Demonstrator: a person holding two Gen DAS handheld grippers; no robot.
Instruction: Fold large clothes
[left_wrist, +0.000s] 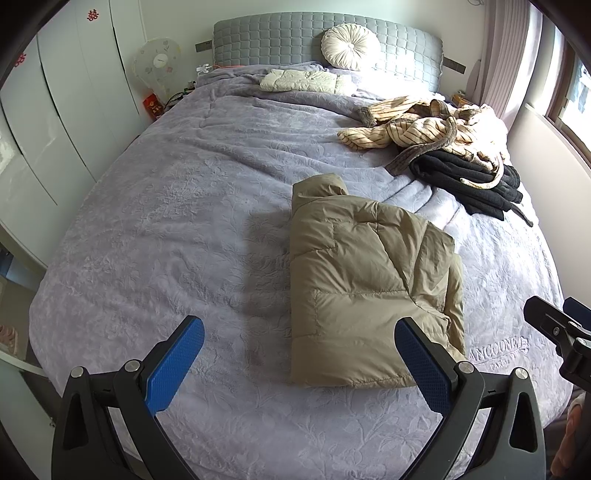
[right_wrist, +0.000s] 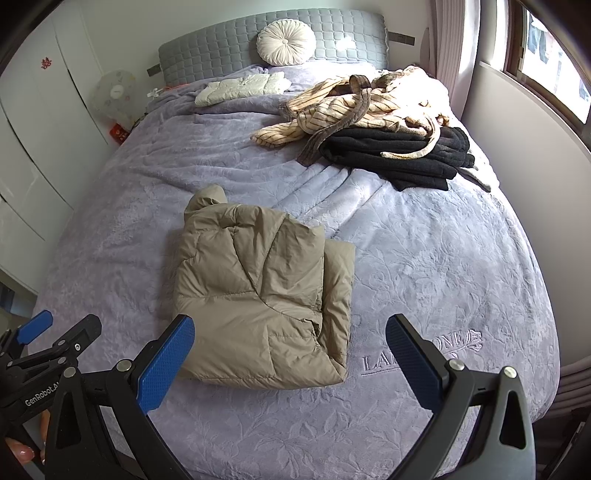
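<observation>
A tan padded jacket (left_wrist: 365, 280) lies folded into a compact rectangle on the lilac bedspread (left_wrist: 166, 221), near the foot of the bed; it also shows in the right wrist view (right_wrist: 258, 299). My left gripper (left_wrist: 299, 350) is open and empty, held above the bed's front edge, its right pad in front of the jacket's near corner. My right gripper (right_wrist: 290, 350) is open and empty, hovering in front of the jacket's near edge. Each gripper shows at the edge of the other's view: the right one (left_wrist: 557, 332), the left one (right_wrist: 44, 343).
A striped cream robe (left_wrist: 417, 125) lies crumpled on folded black clothes (left_wrist: 469, 177) at the far right. A folded cream garment (left_wrist: 299, 80) and a round cushion (left_wrist: 349, 46) sit by the grey headboard (left_wrist: 266, 40). White wardrobes (left_wrist: 48, 110) stand left, a window wall (right_wrist: 535, 122) right.
</observation>
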